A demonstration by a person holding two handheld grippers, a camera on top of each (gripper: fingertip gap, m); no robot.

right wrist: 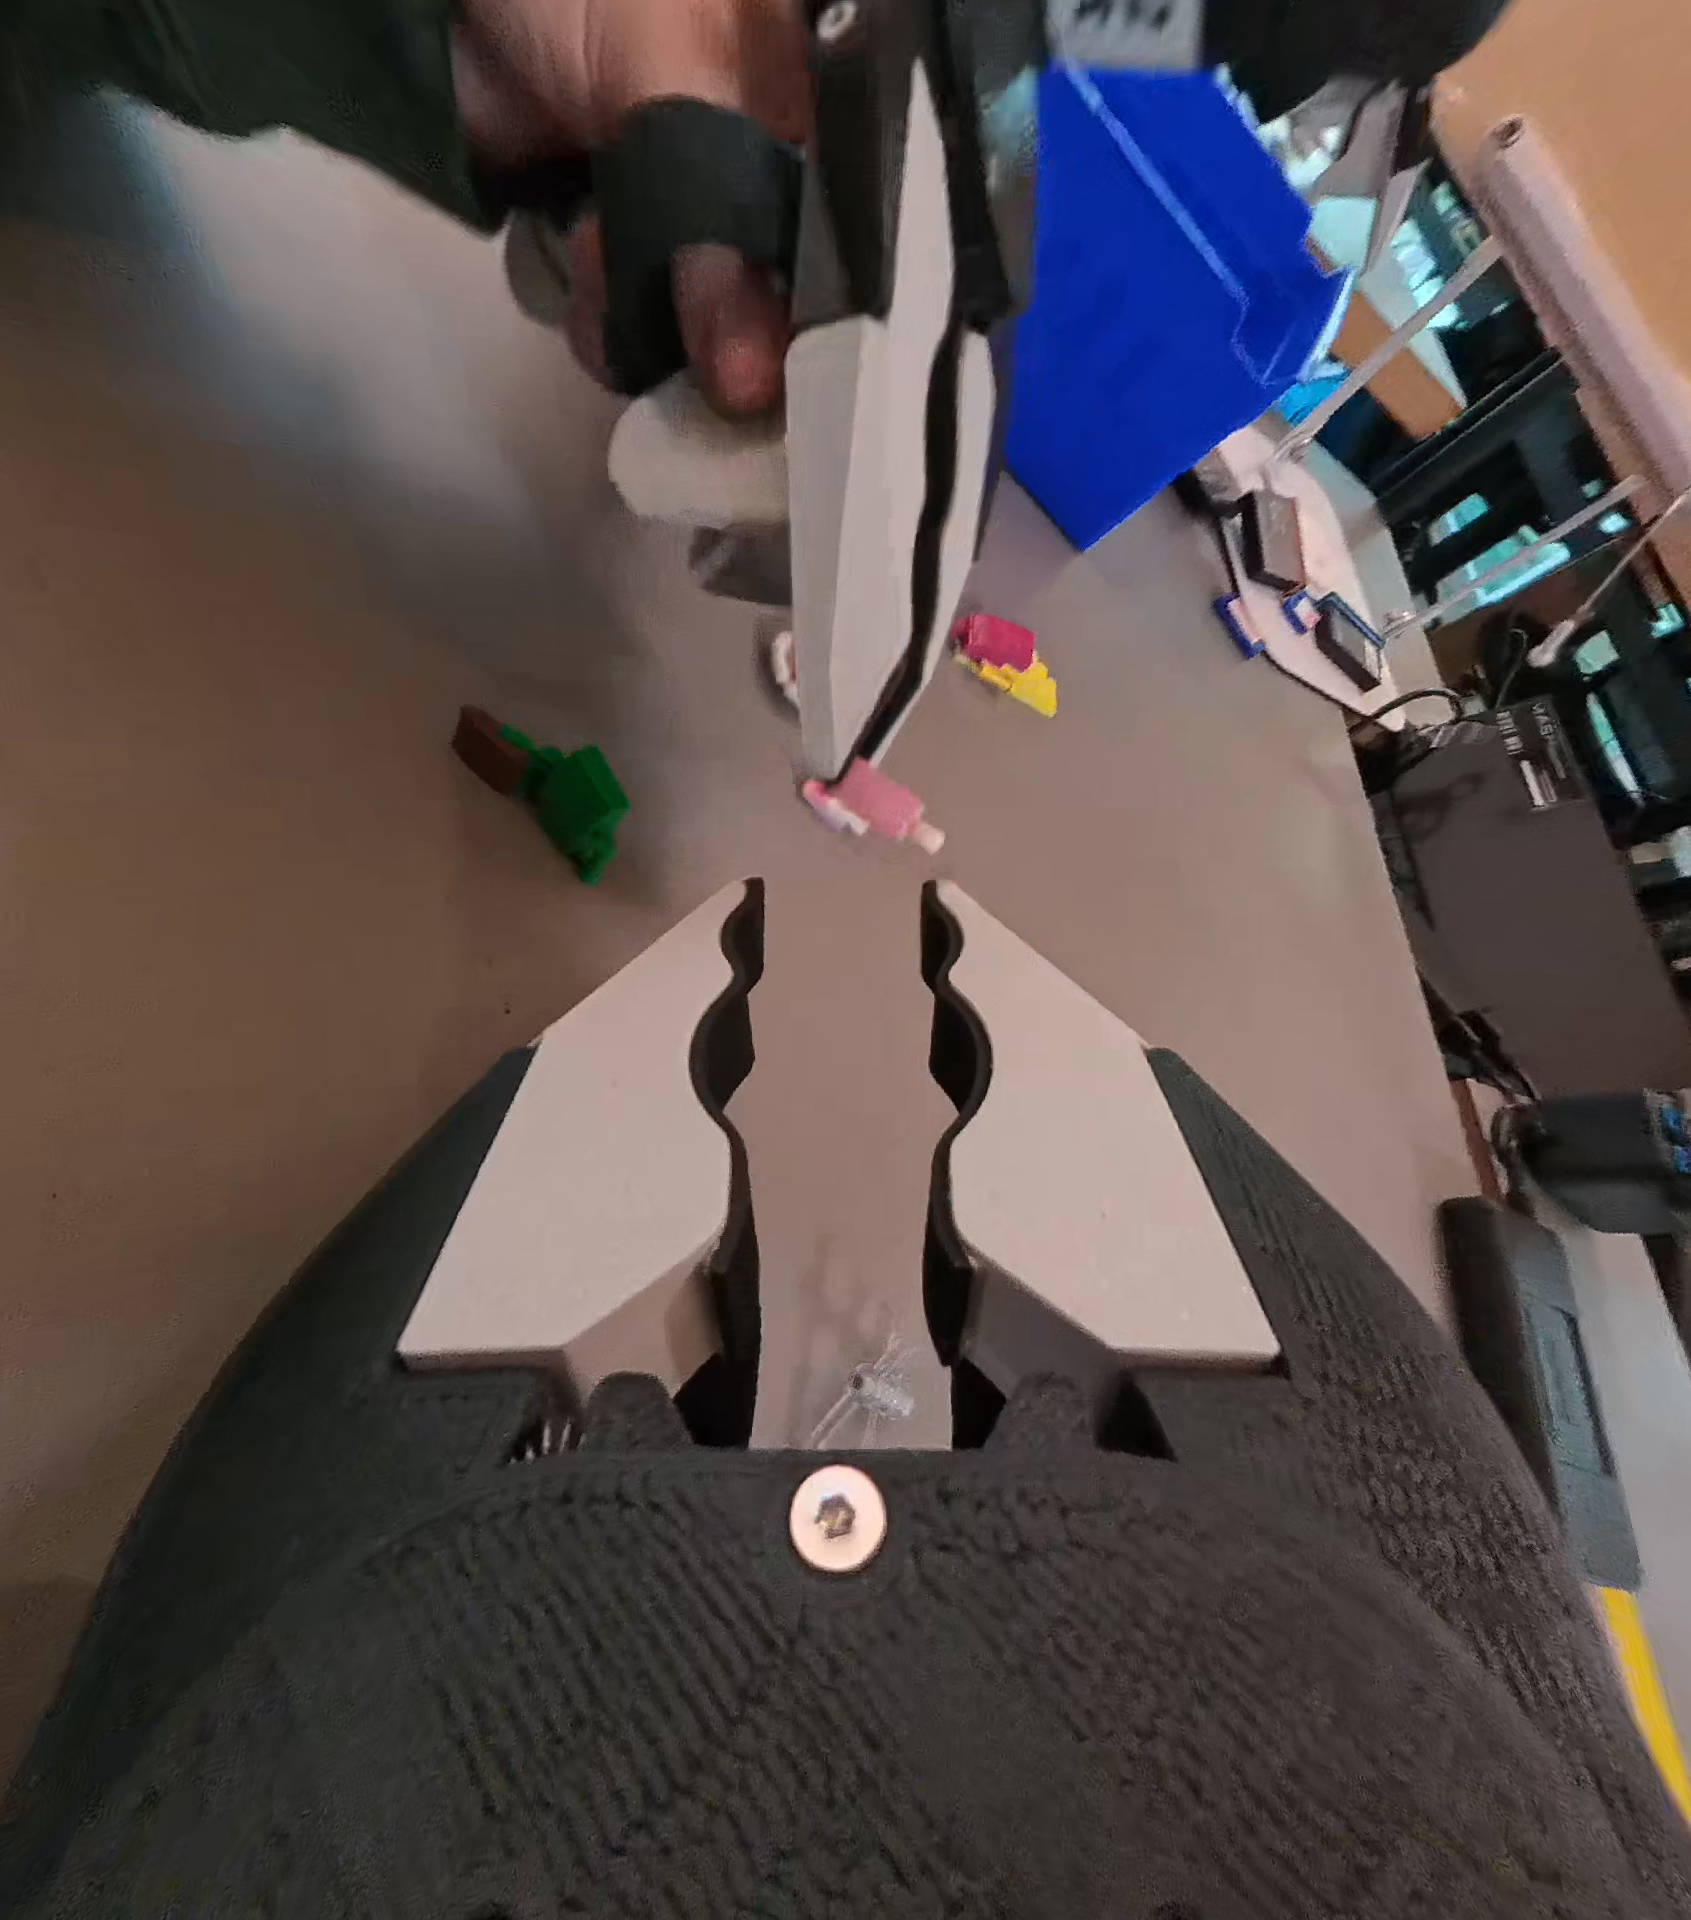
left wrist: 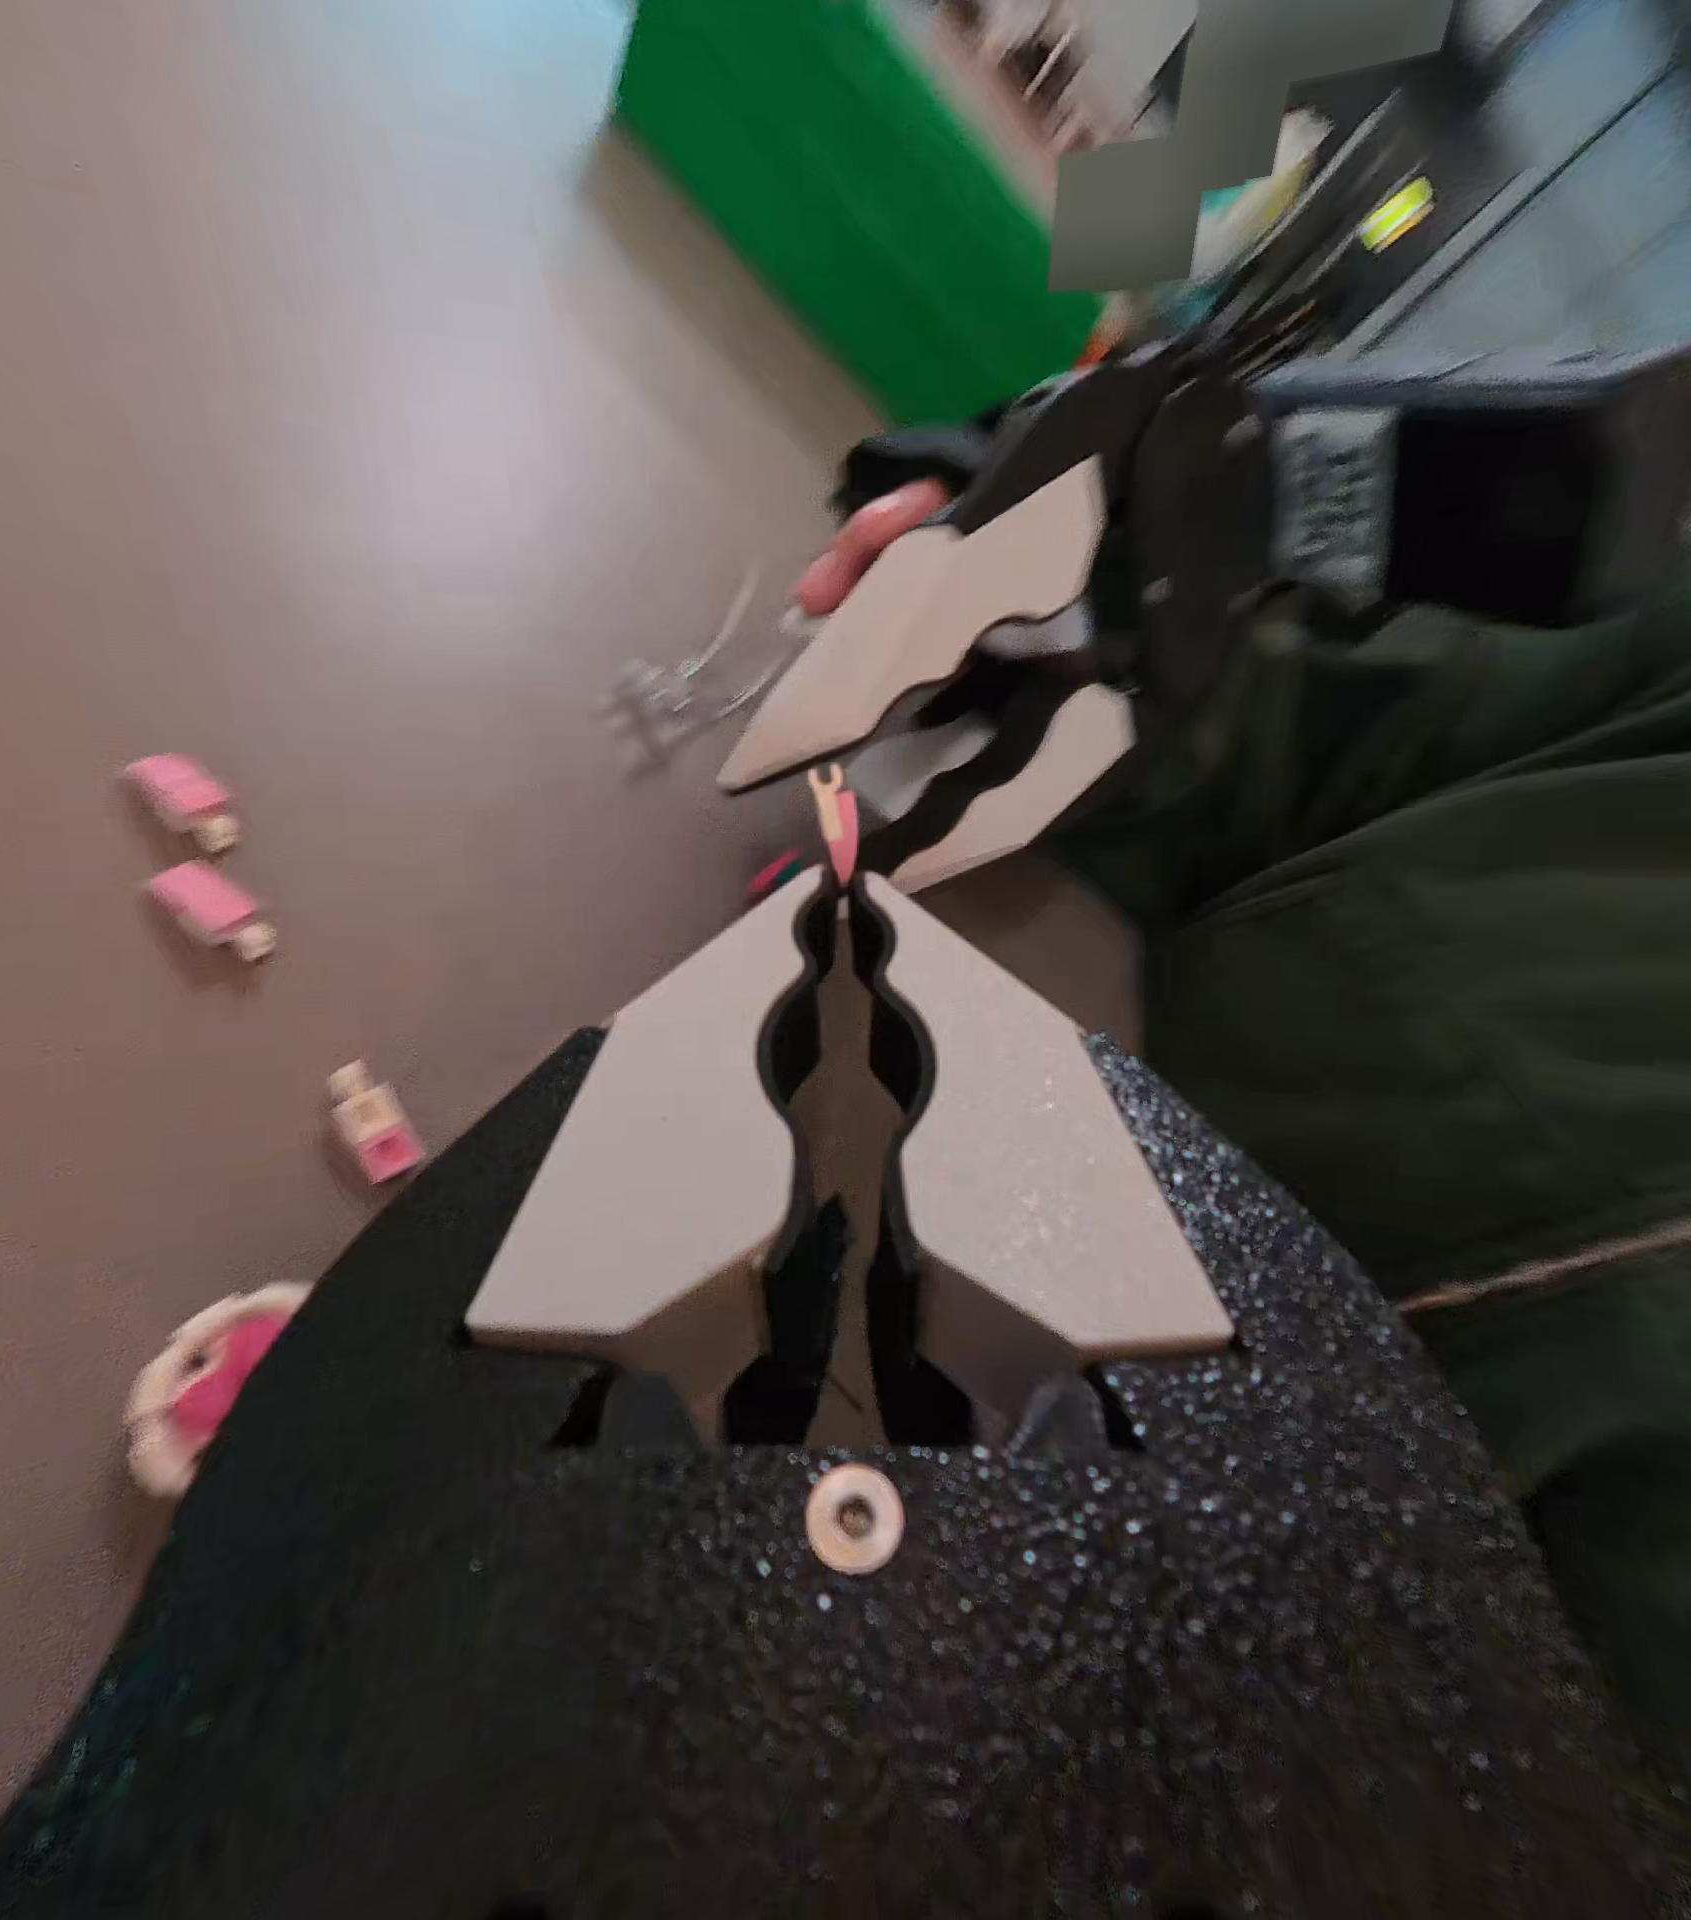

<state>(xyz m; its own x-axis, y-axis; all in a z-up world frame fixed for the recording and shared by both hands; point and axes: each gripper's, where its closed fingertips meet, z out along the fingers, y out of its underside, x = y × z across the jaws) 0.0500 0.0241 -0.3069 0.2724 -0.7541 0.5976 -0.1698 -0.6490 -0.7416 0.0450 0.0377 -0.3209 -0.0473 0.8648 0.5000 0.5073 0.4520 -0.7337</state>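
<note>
My left gripper (left wrist: 841, 888) is shut on a small pink connector piece (left wrist: 841, 831) with a metal end, pinched at the fingertips above the grey table (left wrist: 353, 468). In the right wrist view the left gripper (right wrist: 836, 771) comes down from above with the pink piece (right wrist: 874, 805) at its tips. My right gripper (right wrist: 841, 894) is open and empty, its tips just short of the pink piece. In the left wrist view its grey fingers (left wrist: 882, 644) stand open around the piece, with a gloved hand behind.
Three pink connectors (left wrist: 181, 795) (left wrist: 212, 909) (left wrist: 373, 1127) and a white-pink round part (left wrist: 197, 1382) lie to the left. Clear small parts (left wrist: 675, 686) lie beyond. A green-brown block (right wrist: 560, 790), a pink-yellow block (right wrist: 1007, 660) and a blue bin (right wrist: 1153, 301) are on the table. Left and right tips are no more than a few centimetres apart.
</note>
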